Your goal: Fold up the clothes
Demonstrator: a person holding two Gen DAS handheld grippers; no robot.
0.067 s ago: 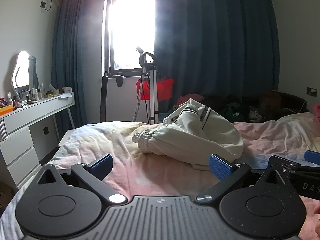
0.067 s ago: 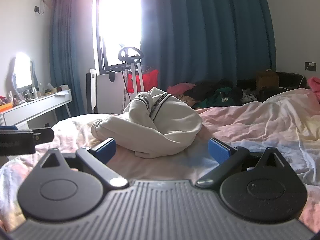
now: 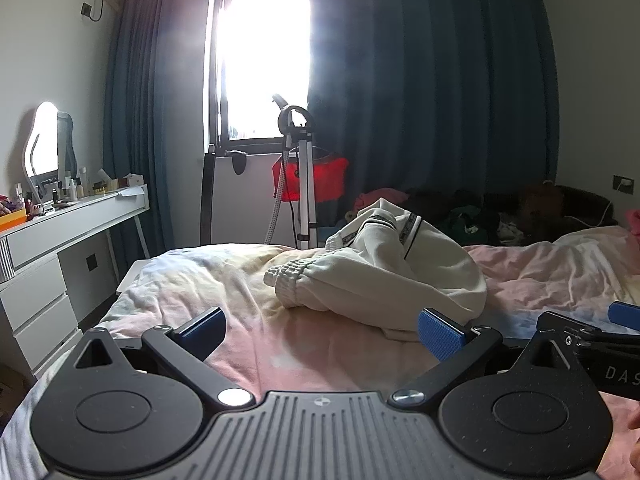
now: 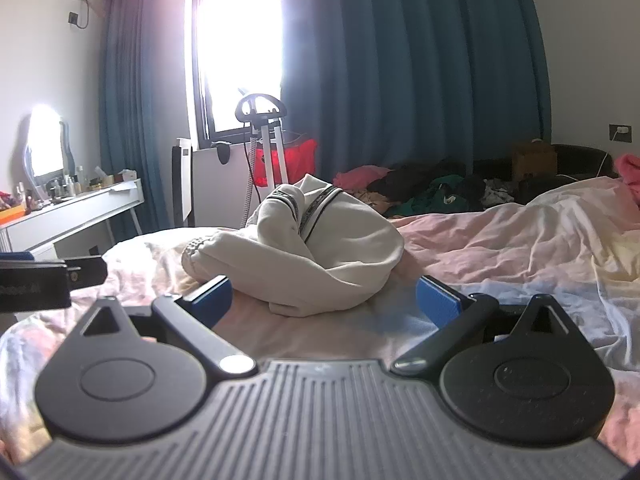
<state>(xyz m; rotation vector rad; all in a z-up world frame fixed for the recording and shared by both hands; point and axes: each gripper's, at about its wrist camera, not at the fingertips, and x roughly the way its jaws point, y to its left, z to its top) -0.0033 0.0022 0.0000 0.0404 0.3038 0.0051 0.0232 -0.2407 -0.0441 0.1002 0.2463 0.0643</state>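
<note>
Hovering short of the crumpled cream garment [image 3: 384, 276] on the bed [image 3: 208, 280], left tongs [image 3: 322, 330] and right tongs [image 4: 324, 300] gape, empty; approach stage, seemingly; garment wants spreading flat.

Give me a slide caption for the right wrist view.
Open right hand-held gripper faces a crumpled cream garment on the pink bed sheet, not yet touching it.

Left gripper [image 3: 322, 330] barely nearer the cream garment [image 3: 384, 276], right gripper [image 4: 324, 300] likewise
</note>
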